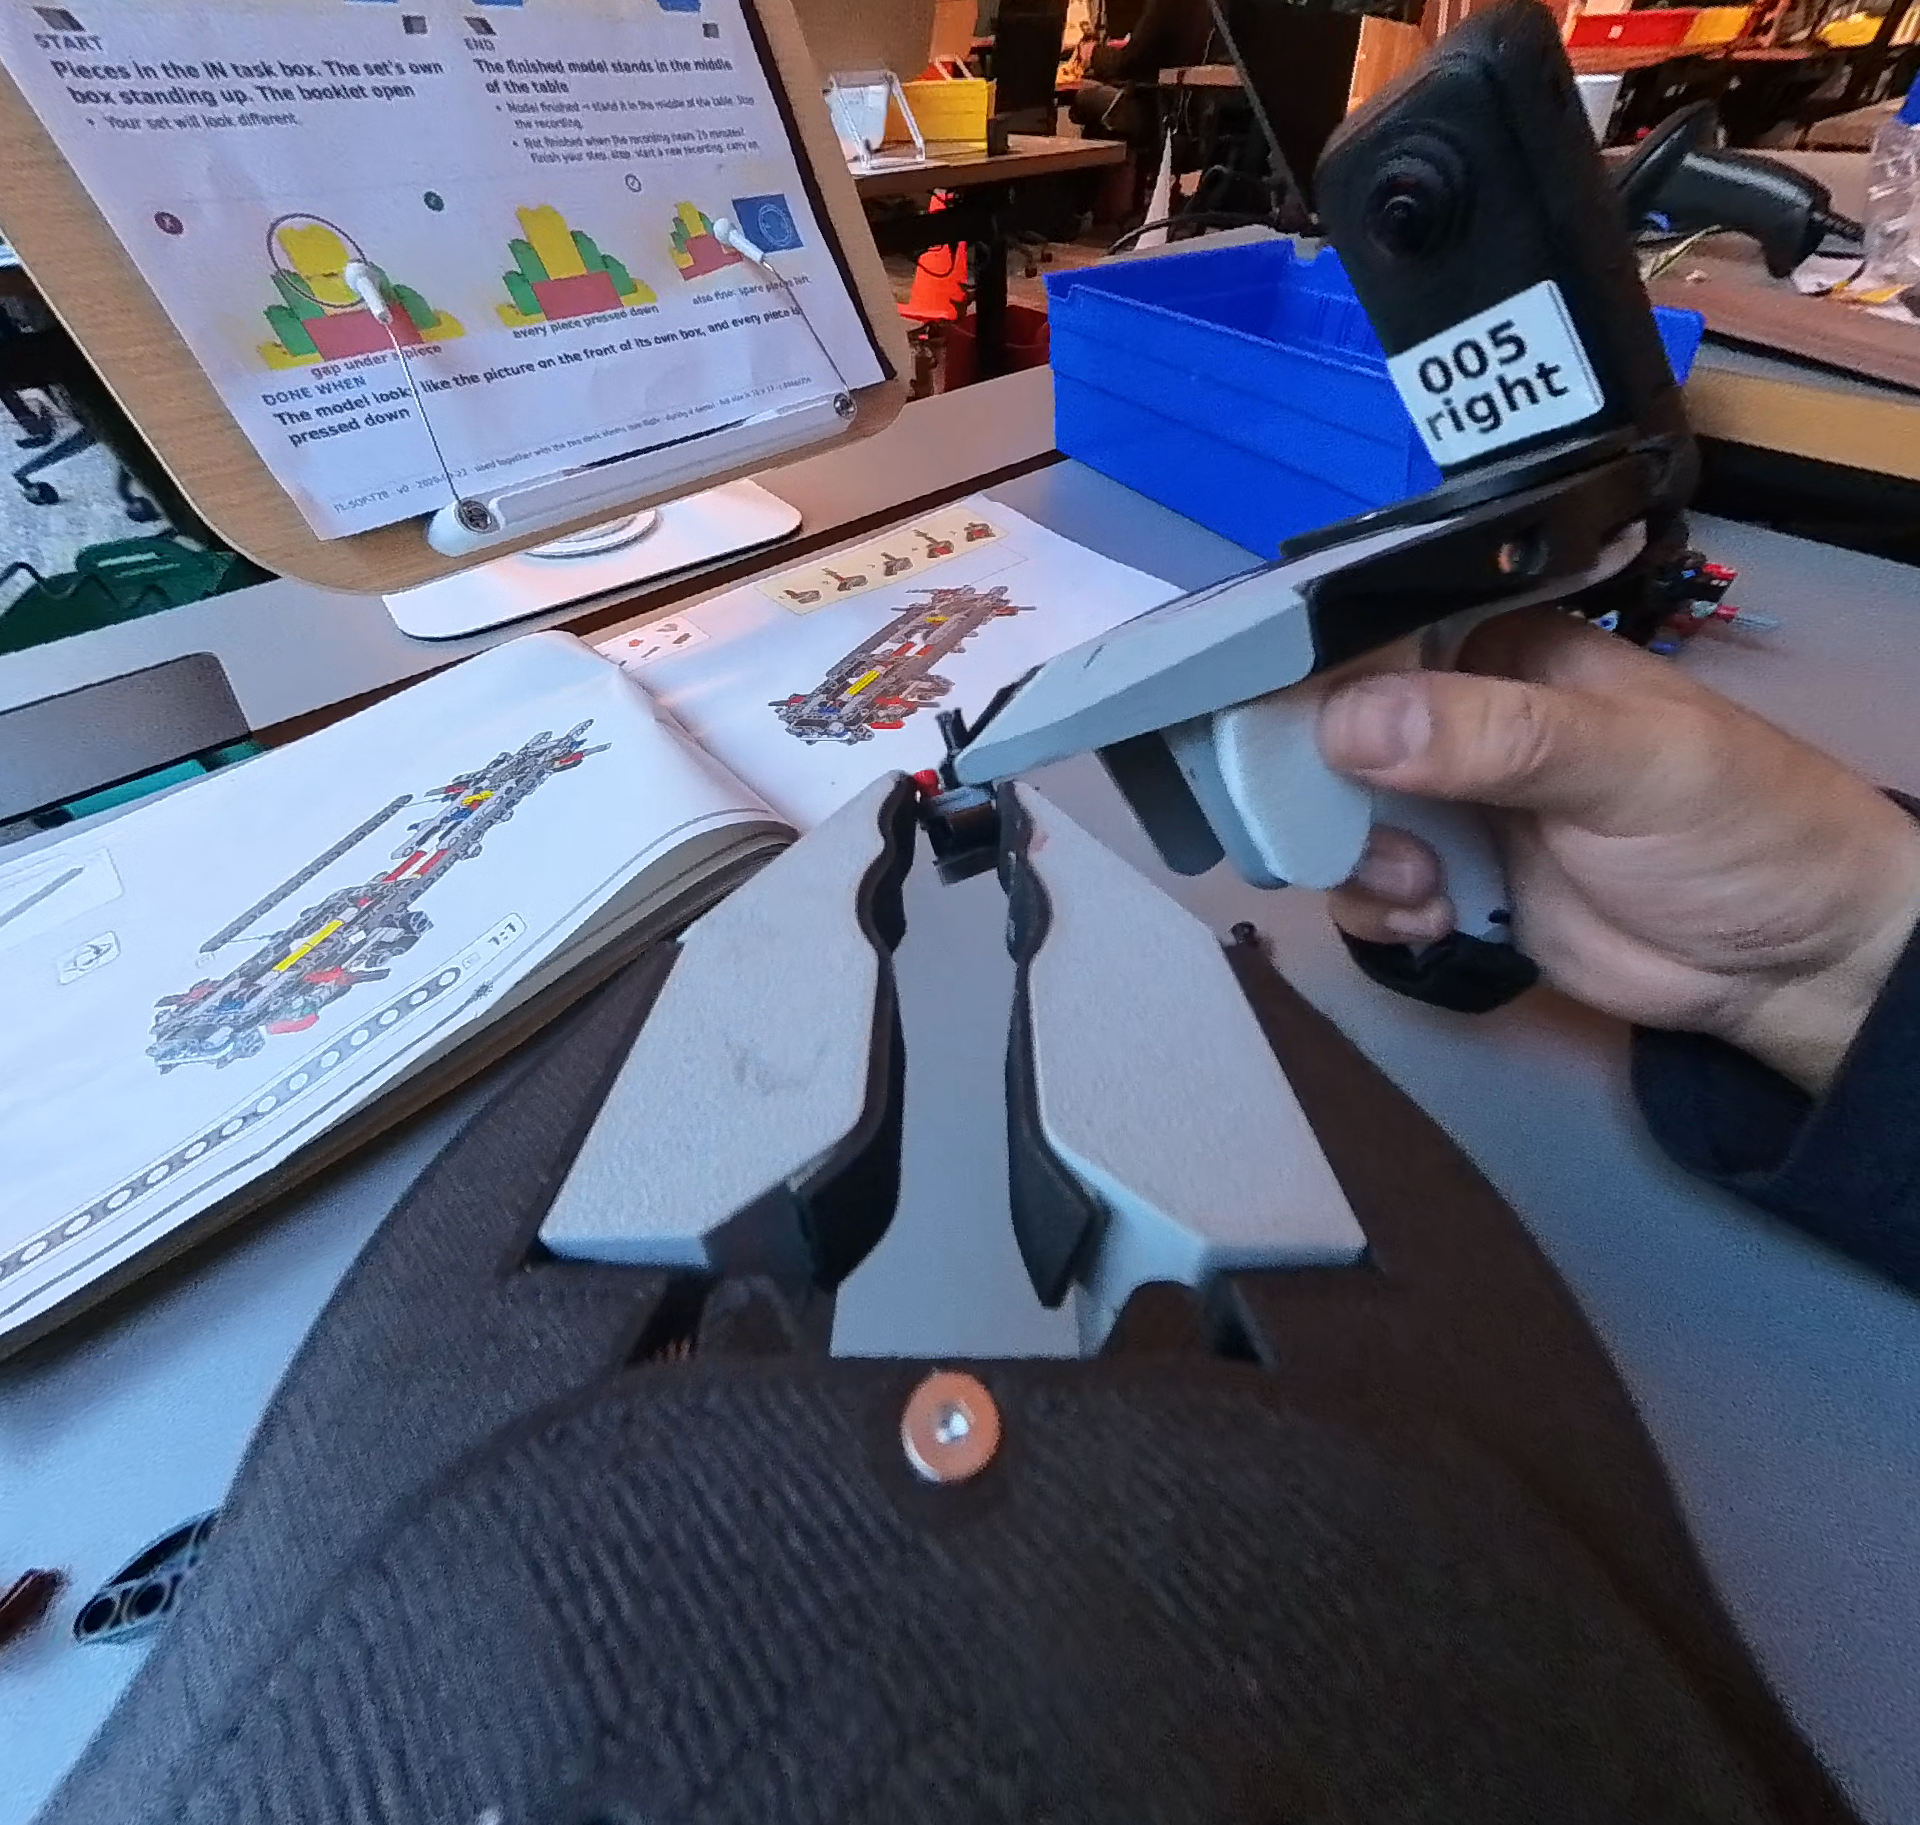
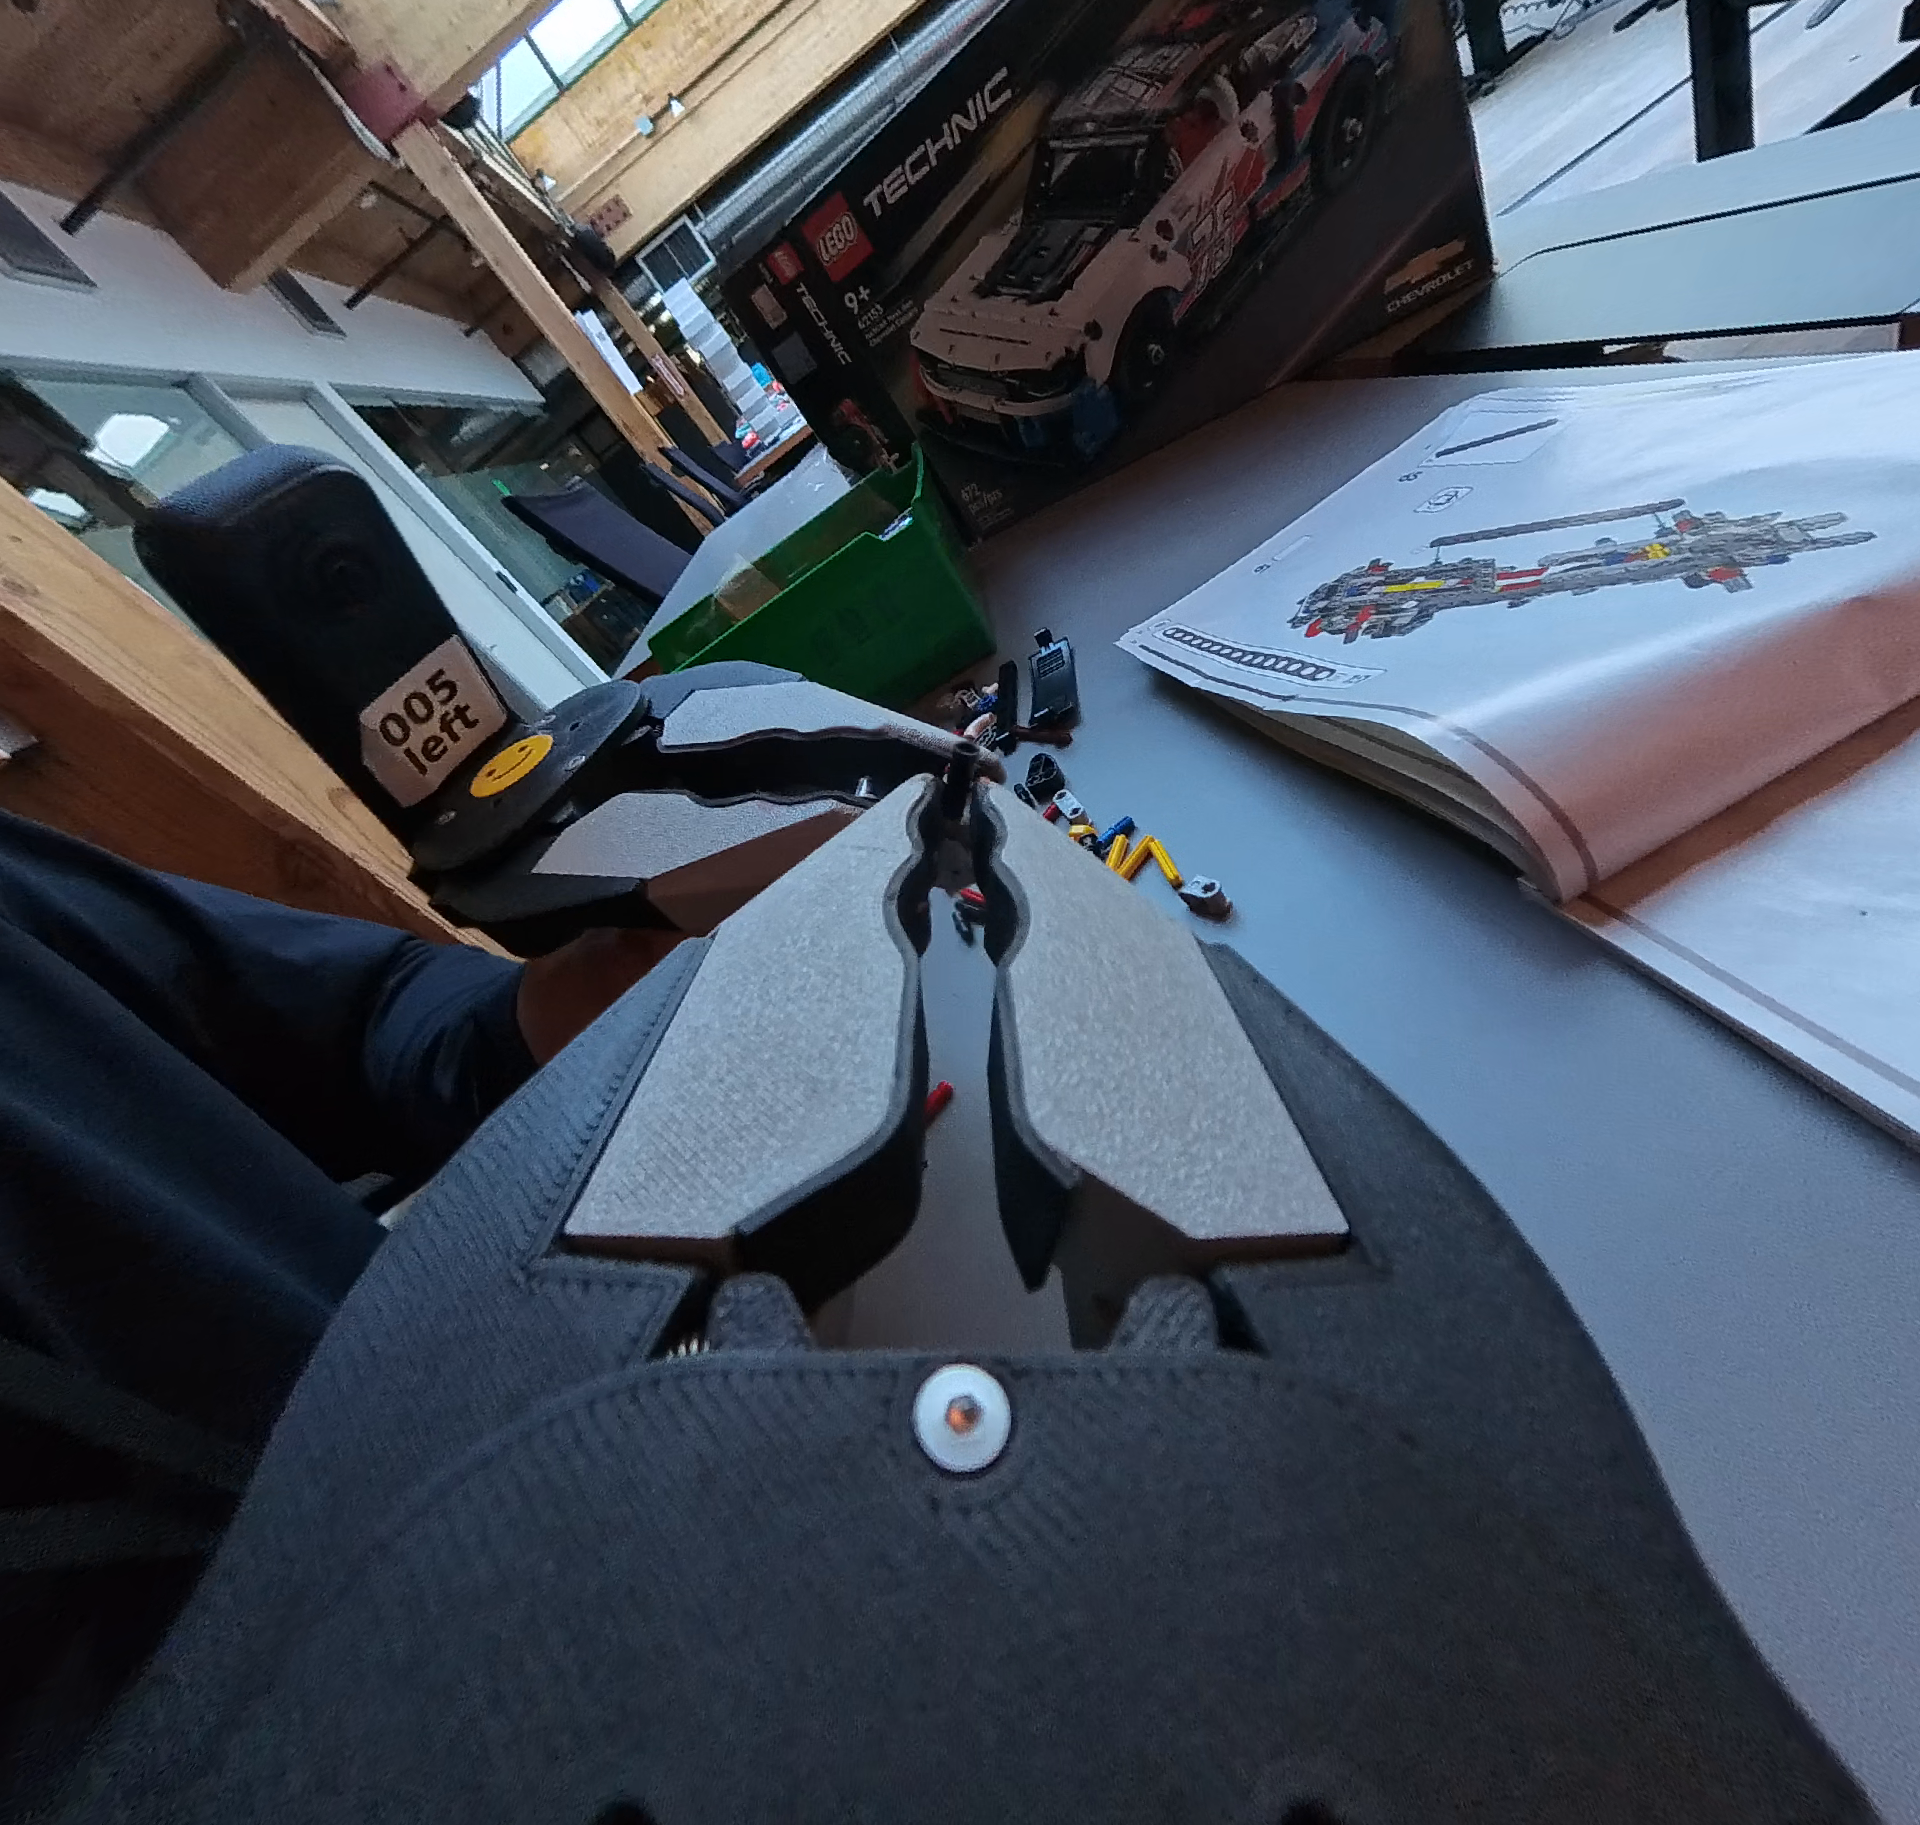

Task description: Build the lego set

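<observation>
So the bench [image 2: 1351, 1048] is a plain grey top in a big open workshop with timber beams [image 2: 499, 248] overhead and more desks behind. An open instruction booklet [image 1: 343, 902] lies flat across the middle, and a wooden stand with a printed sheet [image 1: 436, 217] sits behind it near the far edge. A blue bin [image 1: 1226, 373] is back right, while a green bin [image 2: 852, 591] and the set's box [image 2: 1122, 217] stand upright along the other edge. Loose small pieces [image 2: 1132, 850] are scattered between the green bin and the booklet. The near side of the bench is bare grey, so that's where there's room.

Both tongs meet above the bench, just in front of the booklet. The left tongs [image 1: 961, 819] are clamped on a small dark block piece [image 1: 961, 835] with a red stud. The right tongs [image 2: 958, 809] are closed on a thin black pin [image 2: 958, 778], its tip right at that block piece. A hand [image 1: 1621, 840] grips the right handle.
</observation>
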{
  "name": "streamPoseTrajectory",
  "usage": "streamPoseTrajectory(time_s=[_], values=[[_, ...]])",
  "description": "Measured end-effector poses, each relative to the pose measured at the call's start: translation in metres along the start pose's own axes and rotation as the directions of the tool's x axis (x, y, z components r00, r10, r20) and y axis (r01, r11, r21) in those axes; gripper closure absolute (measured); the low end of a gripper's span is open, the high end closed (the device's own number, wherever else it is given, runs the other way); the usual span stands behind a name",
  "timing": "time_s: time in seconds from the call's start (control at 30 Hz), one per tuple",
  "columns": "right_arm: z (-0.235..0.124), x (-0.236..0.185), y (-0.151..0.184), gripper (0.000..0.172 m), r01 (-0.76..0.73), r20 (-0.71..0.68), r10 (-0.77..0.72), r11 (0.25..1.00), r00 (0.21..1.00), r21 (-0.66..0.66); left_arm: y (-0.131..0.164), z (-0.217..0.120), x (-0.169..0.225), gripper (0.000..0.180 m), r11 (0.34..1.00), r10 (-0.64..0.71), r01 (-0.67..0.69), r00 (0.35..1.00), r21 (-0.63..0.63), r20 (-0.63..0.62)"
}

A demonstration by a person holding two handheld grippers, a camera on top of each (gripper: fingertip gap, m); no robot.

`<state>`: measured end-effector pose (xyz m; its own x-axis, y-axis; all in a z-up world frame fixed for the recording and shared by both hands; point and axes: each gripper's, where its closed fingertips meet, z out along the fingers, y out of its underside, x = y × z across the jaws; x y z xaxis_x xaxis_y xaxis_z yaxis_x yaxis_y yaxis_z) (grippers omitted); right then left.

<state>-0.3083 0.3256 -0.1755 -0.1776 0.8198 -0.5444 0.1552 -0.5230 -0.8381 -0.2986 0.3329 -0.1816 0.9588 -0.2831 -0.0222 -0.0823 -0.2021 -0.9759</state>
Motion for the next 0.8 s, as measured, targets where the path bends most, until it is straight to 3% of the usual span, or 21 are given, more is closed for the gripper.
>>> streamPoseTrajectory(time_s=[0.17, 0.47, 0.8], values=[[0.000, 0.002, 0.001, 0.172, 0.047, -0.065, -0.047, 0.999, 0.997, -0.006, 0.002, 0.001, 0.000, 0.167, 1.000, -0.027, 0.027, 1.000, -0.002, -0.007], [0.006, 0.006, -0.016, 0.172, 0.015, -0.176, 0.028, 0.971, 0.984, 0.237, -0.008, 0.004, -0.011, 0.166, 0.993, -0.106, 0.104, 0.994, 0.060, 0.025], [0.011, 0.012, -0.019, 0.172, -0.015, -0.209, 0.089, 0.943, 0.974, 0.331, -0.007, 0.006, -0.018, 0.166, 0.991, -0.126, 0.123, 0.991, 0.058, 0.047]])
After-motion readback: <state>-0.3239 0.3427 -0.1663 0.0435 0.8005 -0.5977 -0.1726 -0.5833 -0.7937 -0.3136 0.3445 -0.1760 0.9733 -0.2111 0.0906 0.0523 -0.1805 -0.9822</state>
